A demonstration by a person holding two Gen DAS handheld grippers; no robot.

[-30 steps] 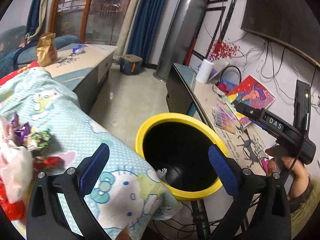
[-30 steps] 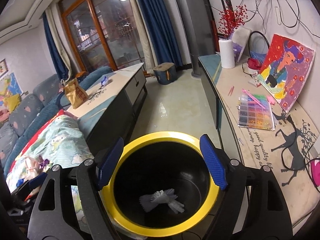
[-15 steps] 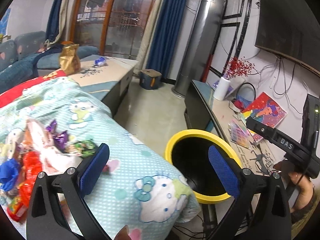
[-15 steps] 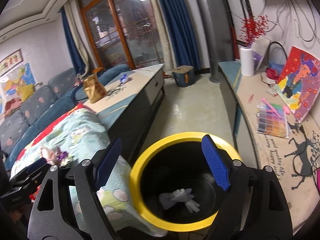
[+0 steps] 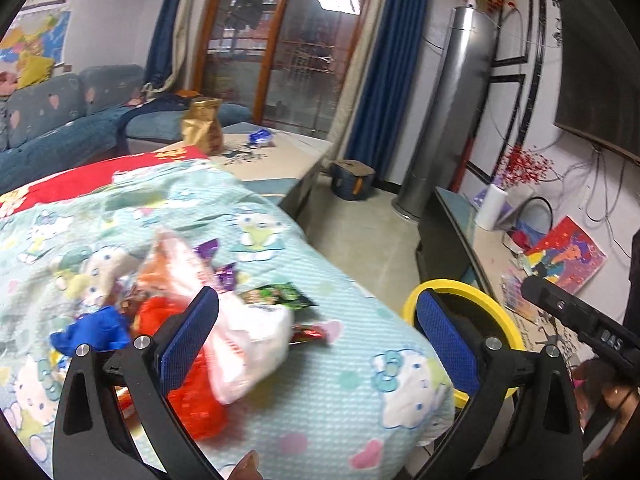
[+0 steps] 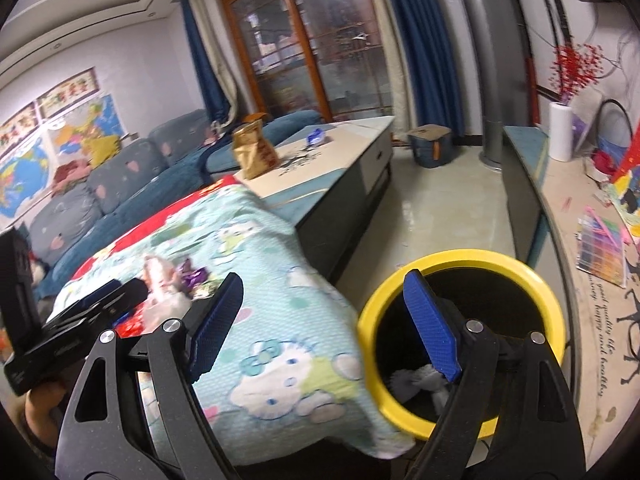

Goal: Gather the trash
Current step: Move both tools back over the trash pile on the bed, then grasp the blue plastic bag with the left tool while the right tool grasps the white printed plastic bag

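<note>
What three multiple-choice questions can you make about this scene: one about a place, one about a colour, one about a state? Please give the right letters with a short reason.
1. Where does the pile of wrappers lie?
A. on the cartoon-print blanket
B. inside the bin
C. on the floor

2. What colour is the rim of the bin?
A. red
B. yellow
C. green

3. In what state are the left tongs?
A. shut on a wrapper
B. shut with nothing in them
C. open with nothing gripped

Answers:
1. A: the wrappers rest on the blanket, to the left of the bin.
2. B: the ring around the black inside is yellow.
3. C: the two blue pads stand wide apart, and no wrapper is pressed between them.
</note>
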